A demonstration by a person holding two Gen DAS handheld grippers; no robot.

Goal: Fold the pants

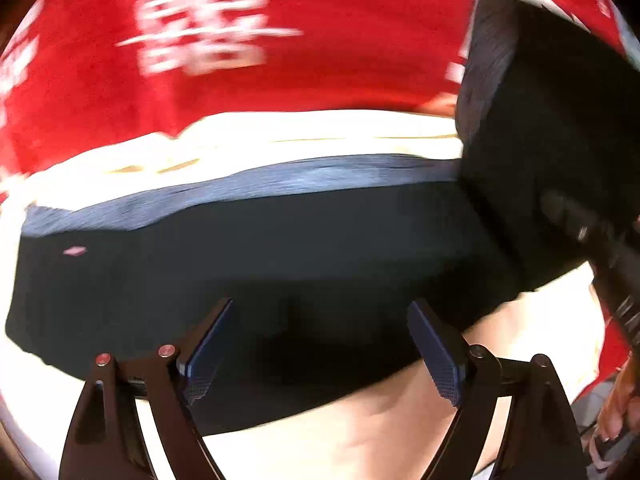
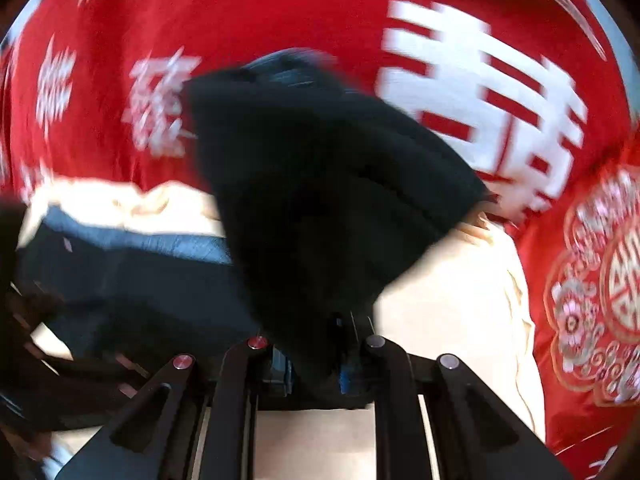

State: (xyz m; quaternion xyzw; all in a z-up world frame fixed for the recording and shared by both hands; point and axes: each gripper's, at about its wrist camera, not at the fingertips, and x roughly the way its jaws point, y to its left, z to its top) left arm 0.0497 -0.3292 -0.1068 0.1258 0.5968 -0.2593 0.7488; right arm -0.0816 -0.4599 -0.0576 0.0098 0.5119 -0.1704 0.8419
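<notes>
Dark navy pants (image 1: 248, 272) with a lighter blue-grey waistband (image 1: 240, 188) lie on a cream cloth (image 1: 360, 432). My left gripper (image 1: 320, 344) is open, its blue-padded fingers (image 1: 208, 348) spread just above the near edge of the pants, holding nothing. My right gripper (image 2: 316, 364) is shut on a lifted part of the pants (image 2: 320, 184), which hangs up and over from the jaws. That raised flap (image 1: 552, 160) and the right gripper's body show at the right in the left wrist view. Both views are motion-blurred.
A red cloth with white characters (image 1: 200, 28) covers the surface behind and around the cream cloth (image 2: 448, 292). More red fabric with a floral medallion (image 2: 600, 280) lies at the right. The left gripper's dark body (image 2: 32, 320) shows at the left edge.
</notes>
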